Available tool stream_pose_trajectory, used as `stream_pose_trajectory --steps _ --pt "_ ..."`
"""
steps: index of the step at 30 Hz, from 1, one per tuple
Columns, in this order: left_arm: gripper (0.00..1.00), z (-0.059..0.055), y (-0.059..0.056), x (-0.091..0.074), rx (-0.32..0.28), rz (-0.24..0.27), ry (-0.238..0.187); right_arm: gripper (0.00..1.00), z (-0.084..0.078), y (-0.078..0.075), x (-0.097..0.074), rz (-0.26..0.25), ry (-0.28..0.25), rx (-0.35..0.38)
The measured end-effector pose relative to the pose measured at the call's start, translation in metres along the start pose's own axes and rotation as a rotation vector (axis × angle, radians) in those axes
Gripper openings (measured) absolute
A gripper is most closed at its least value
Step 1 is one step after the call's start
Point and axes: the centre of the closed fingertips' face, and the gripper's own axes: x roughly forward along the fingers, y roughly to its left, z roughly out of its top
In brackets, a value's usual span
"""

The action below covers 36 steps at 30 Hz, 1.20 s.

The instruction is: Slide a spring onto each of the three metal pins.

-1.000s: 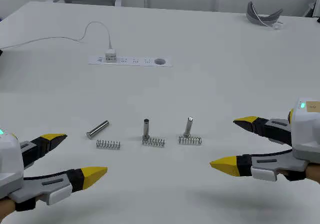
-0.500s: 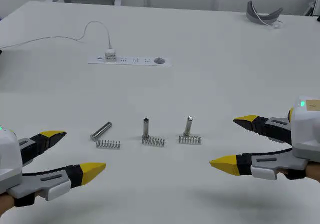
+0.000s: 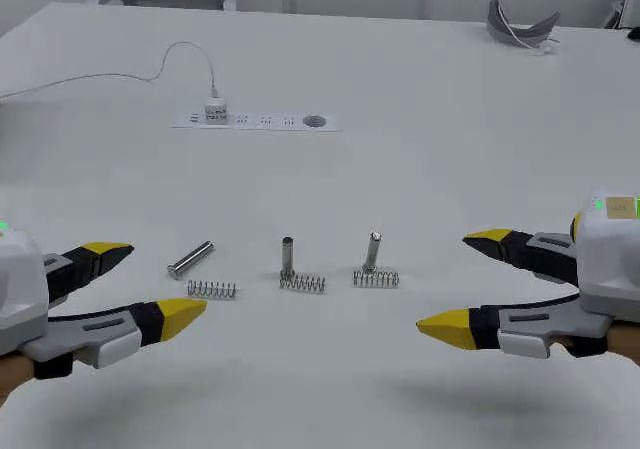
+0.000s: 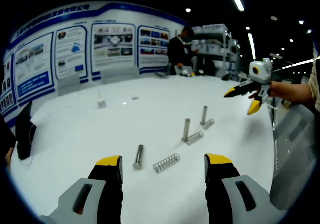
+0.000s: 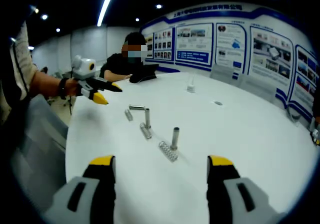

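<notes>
Three metal pins sit mid-table: the left pin (image 3: 191, 259) lies on its side, the middle pin (image 3: 288, 256) and right pin (image 3: 371, 252) stand upright. A spring lies in front of each: left spring (image 3: 213, 289), middle spring (image 3: 303, 283), right spring (image 3: 376, 280). My left gripper (image 3: 143, 284) hovers open at the lower left, short of the lying pin (image 4: 139, 156) and its spring (image 4: 166, 161). My right gripper (image 3: 470, 282) hovers open at the right, apart from the nearest pin (image 5: 175, 137) and spring (image 5: 168, 151). Neither holds anything.
A white power strip (image 3: 260, 121) with a plugged-in cable lies further back on the white table (image 3: 420, 139). A grey headset-like object (image 3: 517, 27) rests at the far right edge. A person sits beyond the table (image 5: 131, 59).
My left gripper has drifted slightly left and up; the view has shifted a little. Pins, springs and the right gripper stay as they were.
</notes>
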Motion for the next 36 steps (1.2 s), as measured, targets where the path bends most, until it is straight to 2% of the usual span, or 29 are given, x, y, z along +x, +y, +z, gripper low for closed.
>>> stream_pose_trajectory --steps 9,17,30,36 --pt "0.62 0.008 0.012 0.015 0.013 0.011 0.016 0.76 -0.001 0.0 0.0 0.001 0.005 -0.002" --pt "0.54 0.011 0.027 0.029 0.028 0.039 0.051 0.76 -0.003 0.0 0.0 0.001 0.011 -0.003" --pt "0.43 0.006 0.047 0.053 0.061 0.054 0.145 0.76 -0.004 0.0 0.001 0.0 0.018 -0.003" --pt "0.41 0.003 0.051 0.062 0.091 0.045 0.189 0.76 -0.004 0.0 0.0 0.0 0.02 0.0"
